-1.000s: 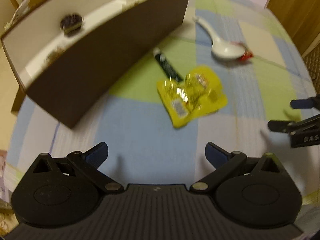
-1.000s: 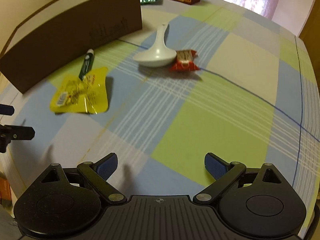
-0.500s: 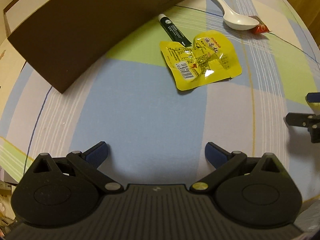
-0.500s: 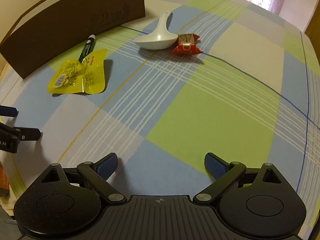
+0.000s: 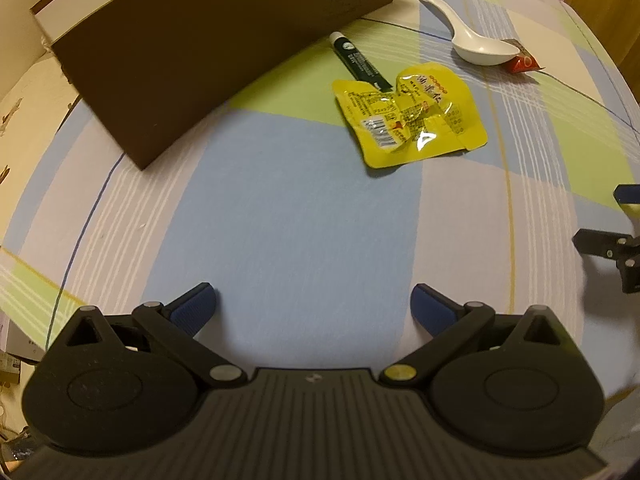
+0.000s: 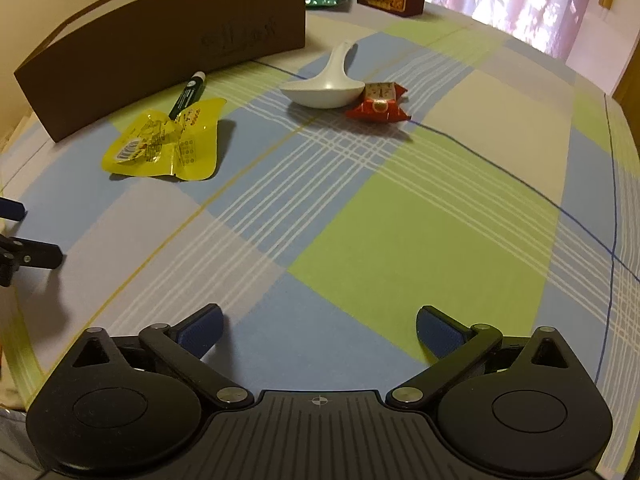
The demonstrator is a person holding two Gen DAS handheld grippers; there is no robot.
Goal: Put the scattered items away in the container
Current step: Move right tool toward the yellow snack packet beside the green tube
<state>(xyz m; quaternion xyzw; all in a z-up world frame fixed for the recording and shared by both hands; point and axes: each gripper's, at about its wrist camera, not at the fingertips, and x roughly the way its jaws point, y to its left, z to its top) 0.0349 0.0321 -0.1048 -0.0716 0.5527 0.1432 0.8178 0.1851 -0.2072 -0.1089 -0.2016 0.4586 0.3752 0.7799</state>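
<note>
Grippers back from box (image 5: pixel 224 44): left gripper (image 5: pixel 313 306) and right gripper (image 6: pixel 319 326) wide, empty. Pouch (image 5: pixel 412 114), marker (image 5: pixel 358 62), spoon (image 5: pixel 476 42), candy (image 6: pixel 378 104) remain on table (image 5: pixel 300 216).

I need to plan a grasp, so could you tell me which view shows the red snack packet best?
The right wrist view: the red snack packet lies whole, against the white spoon. In the left wrist view only its corner shows behind the spoon's bowl.
</note>
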